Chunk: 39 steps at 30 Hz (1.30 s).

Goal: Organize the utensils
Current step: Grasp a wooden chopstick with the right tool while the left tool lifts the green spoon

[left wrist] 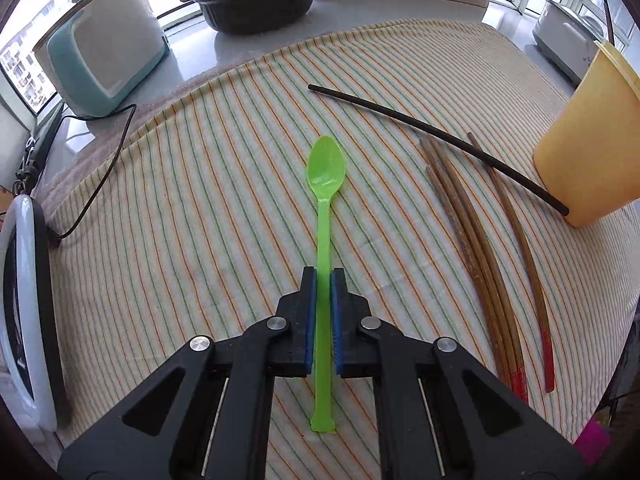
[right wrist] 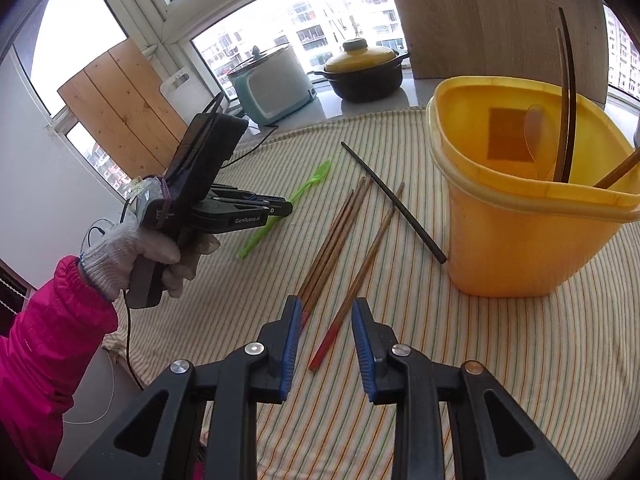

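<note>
A green plastic spoon lies along the striped cloth, bowl pointing away. My left gripper is shut on the middle of its handle, blue pads pressed to both sides. From the right wrist view the same left gripper is held by a gloved hand over the spoon. My right gripper stands open just above the red-tipped end of a single wooden chopstick, not touching it. Further wooden chopsticks lie beside it. A black chopstick leans against the yellow bucket.
The bucket holds several utensils standing inside. At the back stand a teal cooker and a black pot with a yellow lid. A black cable runs over the cloth's left edge. A pink sleeve is at the left.
</note>
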{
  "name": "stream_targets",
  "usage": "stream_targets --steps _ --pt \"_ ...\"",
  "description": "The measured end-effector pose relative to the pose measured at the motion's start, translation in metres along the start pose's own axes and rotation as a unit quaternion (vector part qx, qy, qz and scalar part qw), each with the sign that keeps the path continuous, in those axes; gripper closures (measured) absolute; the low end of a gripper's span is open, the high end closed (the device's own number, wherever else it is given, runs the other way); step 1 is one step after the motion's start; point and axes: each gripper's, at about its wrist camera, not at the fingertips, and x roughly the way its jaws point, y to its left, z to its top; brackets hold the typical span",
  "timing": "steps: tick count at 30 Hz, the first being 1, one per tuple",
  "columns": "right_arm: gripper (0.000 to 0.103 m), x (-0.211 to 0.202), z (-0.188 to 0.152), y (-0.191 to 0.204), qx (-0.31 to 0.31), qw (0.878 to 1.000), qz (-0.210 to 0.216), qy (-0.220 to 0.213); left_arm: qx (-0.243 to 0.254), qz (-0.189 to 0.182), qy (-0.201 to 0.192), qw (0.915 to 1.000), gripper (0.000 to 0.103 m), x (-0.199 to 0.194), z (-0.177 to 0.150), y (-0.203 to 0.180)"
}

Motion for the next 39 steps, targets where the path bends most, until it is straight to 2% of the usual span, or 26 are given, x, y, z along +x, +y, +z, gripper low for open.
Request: stream_targets --steps 5,7,10,12,15,22,31,36,37,38,39 --pt "0.077 0.030 0.022 0.011 -0.019 0.999 -0.004 0.030 -0.028 -0.003 -0.003 0.9996 0.098 -0.013 -0.036 0.012" --pt "0.082 0.046 0.031 0.014 -0.023 0.998 -0.007 0.050 -0.030 -0.004 -0.003 0.9995 0.098 -0.021 -0.051 0.013" --pt "0.085 0.070 0.041 0.019 -0.029 0.996 -0.014 0.078 -0.033 -0.005 -0.003 0.9994 0.098 -0.028 -0.064 0.013" --pt "0.087 0.085 0.044 0.020 -0.017 0.995 0.000 0.101 -0.039 -0.010 -0.002 0.9992 0.098 -0.030 -0.067 0.016" --pt "0.087 0.104 0.048 0.020 0.004 0.991 0.023 0.131 -0.060 -0.022 -0.006 0.9979 0.098 -0.025 -0.062 0.021" --pt "0.087 0.131 0.055 0.012 0.027 0.987 -0.001 0.155 -0.091 -0.055 -0.008 0.9944 0.098 -0.022 -0.052 0.033" --pt "0.087 0.145 0.068 0.006 0.032 0.985 -0.039 0.167 -0.087 -0.047 -0.003 0.9951 0.098 -0.015 -0.054 0.029" --pt "0.087 0.151 0.077 0.008 0.030 0.985 -0.055 0.162 -0.074 -0.040 -0.004 0.9965 0.098 -0.014 -0.041 0.026" --pt "0.087 0.152 0.079 0.009 0.028 0.985 -0.059 0.163 -0.064 -0.035 -0.003 0.9973 0.096 -0.013 -0.036 0.023" --pt "0.087 0.153 0.081 0.009 0.026 0.984 -0.063 0.163 -0.057 -0.027 -0.002 0.9980 0.086 -0.012 -0.033 0.020" --pt "0.087 0.154 0.082 0.009 0.024 0.984 -0.065 0.164 -0.052 -0.020 0.000 0.9985 0.081 -0.010 -0.029 0.018"
